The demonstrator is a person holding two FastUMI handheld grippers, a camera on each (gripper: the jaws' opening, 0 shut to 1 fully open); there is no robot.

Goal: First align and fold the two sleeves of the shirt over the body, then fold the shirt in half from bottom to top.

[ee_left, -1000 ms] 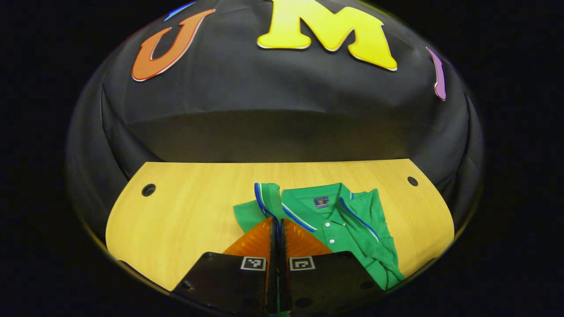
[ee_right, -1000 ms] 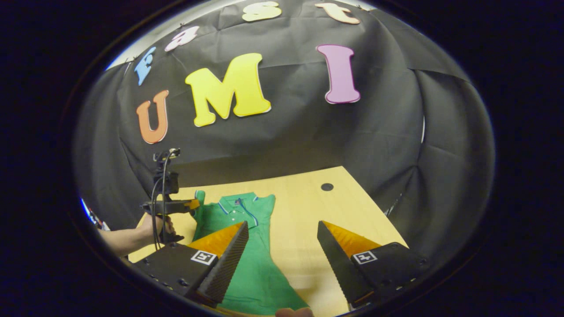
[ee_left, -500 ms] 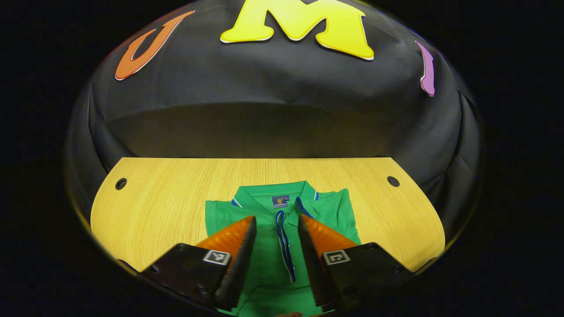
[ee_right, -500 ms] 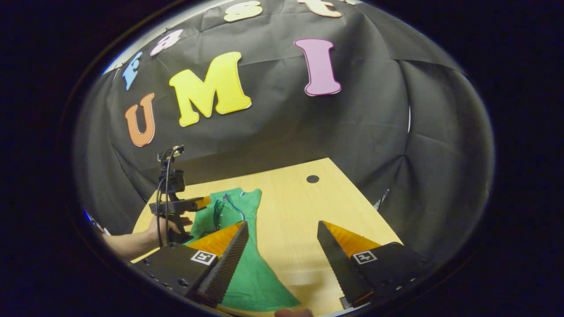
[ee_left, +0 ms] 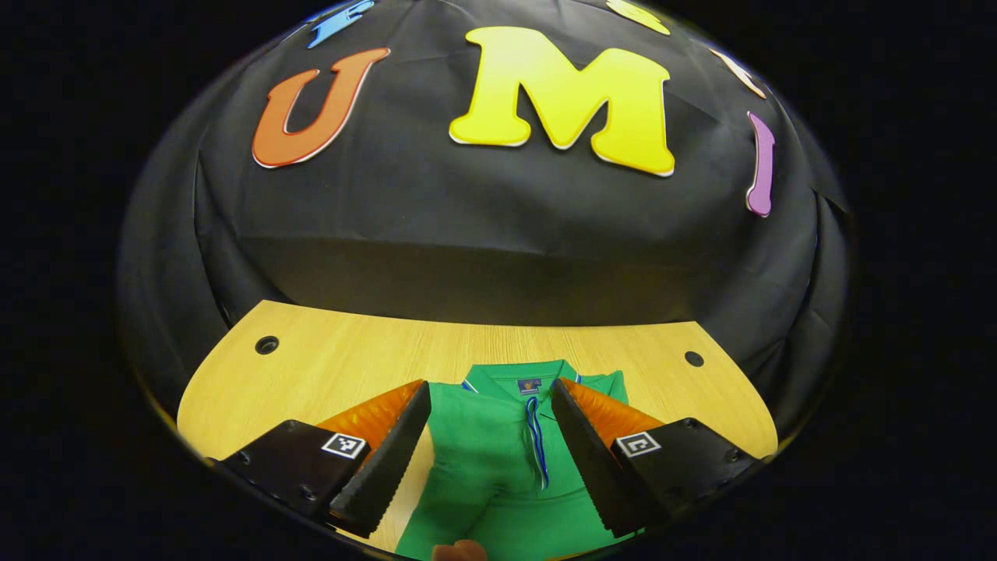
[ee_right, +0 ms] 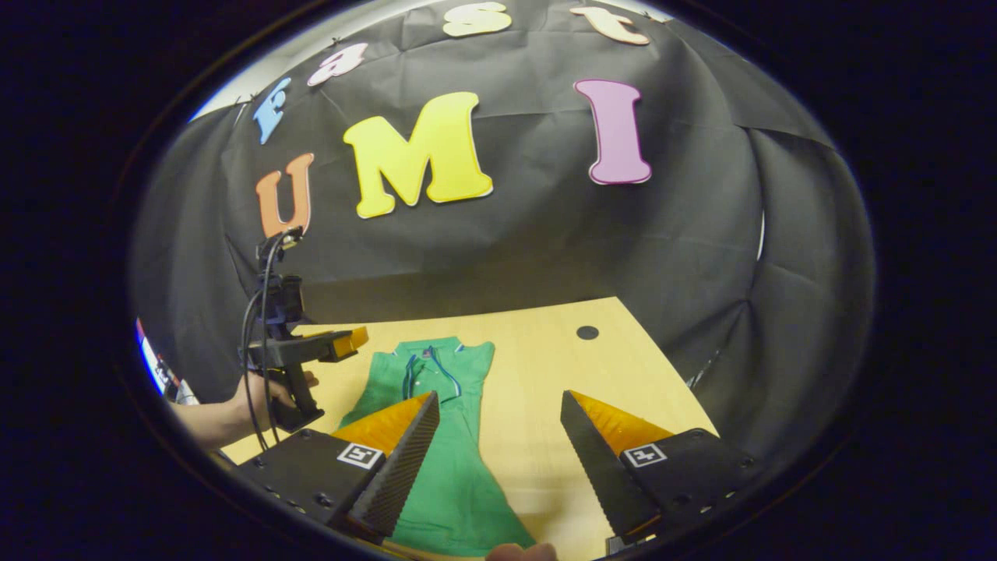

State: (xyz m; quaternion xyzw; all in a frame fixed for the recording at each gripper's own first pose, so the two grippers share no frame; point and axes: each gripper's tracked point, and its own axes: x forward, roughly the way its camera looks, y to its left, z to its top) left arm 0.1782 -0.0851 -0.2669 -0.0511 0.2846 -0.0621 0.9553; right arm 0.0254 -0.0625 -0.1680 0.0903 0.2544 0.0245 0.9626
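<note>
Left gripper view: left claw (ee_left: 489, 456) gapes empty above the green shirt (ee_left: 498, 444) on the table (ee_left: 343, 366), sleeves seemingly folded in.

Right gripper view: right claw (ee_right: 498, 452) gapes too; next, pinch the hem and fold upward.

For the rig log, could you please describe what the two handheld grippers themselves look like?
Each gripper, left gripper and right gripper, has two wedge-shaped fingers with serrated inner faces, mounted on black blocks that each carry a small square black-and-white marker. In the right gripper view, the left gripper shows a pistol-style handle, a top-mounted camera and looping black cables.
</note>
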